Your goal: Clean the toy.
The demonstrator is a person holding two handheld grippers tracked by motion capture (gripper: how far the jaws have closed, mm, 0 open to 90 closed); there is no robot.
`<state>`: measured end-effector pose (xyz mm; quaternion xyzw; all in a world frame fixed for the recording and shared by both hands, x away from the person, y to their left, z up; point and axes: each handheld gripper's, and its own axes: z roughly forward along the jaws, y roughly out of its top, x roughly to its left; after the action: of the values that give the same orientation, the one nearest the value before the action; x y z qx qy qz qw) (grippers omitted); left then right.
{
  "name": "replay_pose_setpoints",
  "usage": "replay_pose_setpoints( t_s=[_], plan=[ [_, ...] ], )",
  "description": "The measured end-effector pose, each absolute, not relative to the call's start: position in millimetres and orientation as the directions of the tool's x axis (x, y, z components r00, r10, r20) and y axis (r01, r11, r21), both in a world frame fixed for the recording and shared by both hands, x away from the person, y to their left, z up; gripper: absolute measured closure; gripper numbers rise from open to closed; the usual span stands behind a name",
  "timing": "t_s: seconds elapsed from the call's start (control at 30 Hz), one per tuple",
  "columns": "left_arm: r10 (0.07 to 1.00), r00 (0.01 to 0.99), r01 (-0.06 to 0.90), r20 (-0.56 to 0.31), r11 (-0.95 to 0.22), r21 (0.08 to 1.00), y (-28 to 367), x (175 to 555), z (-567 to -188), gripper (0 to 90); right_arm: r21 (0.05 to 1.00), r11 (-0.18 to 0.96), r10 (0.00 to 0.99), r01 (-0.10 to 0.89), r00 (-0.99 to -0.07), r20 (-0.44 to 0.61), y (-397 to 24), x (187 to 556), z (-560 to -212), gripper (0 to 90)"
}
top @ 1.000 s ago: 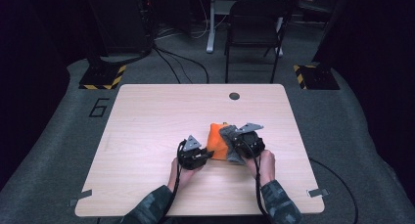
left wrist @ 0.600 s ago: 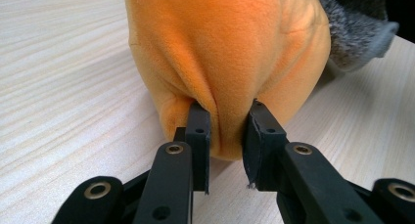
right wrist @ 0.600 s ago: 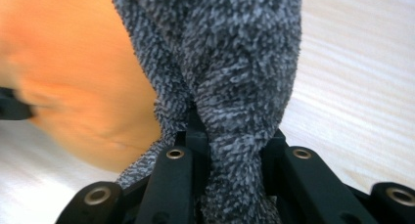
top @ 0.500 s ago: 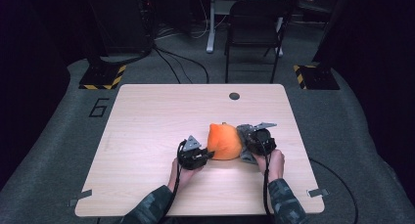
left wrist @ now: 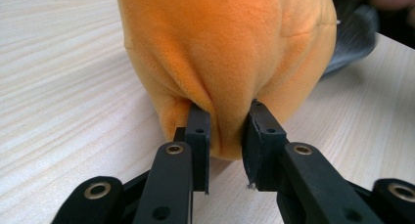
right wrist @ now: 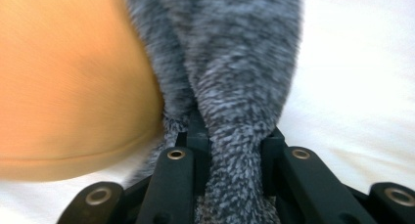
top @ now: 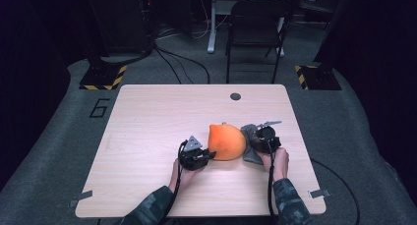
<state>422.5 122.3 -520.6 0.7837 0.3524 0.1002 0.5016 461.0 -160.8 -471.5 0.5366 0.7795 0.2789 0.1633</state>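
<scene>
Right claw [top: 259, 139] shifted rightward clamping grey fabric [right wrist: 235, 87], blurred, left claw [left wrist: 225, 136] pinching orange plush [left wrist: 225, 48], top cropped.

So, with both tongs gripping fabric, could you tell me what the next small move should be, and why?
Probably draw the right tongs a little further away from the orange plush. They are shut on the grey fuzzy cloth, which lies against the plush, while the left tongs pinch the plush's near end and can anchor it on the table.
</scene>
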Motion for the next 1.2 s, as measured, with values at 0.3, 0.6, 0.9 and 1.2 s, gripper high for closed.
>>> replay_pose_setpoints(
  t_s=[0.3, 0.6, 0.9, 1.2],
  plan=[
    [0.659, 0.726, 0.455, -0.196, -0.246, 0.856, 122, 423, -521, 73.8, 0.754, 0.327, 0.849, 0.57, -0.527, 0.031, -125, 427, -412, 74.6],
    [0.656, 0.729, 0.449, -0.193, -0.247, 0.859, 122, 423, -521, 73.8, 0.784, 0.414, 0.75, 0.464, -0.661, -0.005, -71, 399, -400, 74.3],
    [0.649, 0.74, 0.443, -0.176, -0.273, 0.854, 123, 424, -520, 73.7, 0.729, 0.456, 0.789, 0.51, -0.611, -0.066, -78, 414, -425, 74.3],
    [0.653, 0.734, 0.448, -0.189, -0.255, 0.857, 121, 423, -520, 73.7, 0.72, 0.399, 0.838, 0.568, -0.544, -0.036, -109, 427, -433, 74.1]
  ],
)
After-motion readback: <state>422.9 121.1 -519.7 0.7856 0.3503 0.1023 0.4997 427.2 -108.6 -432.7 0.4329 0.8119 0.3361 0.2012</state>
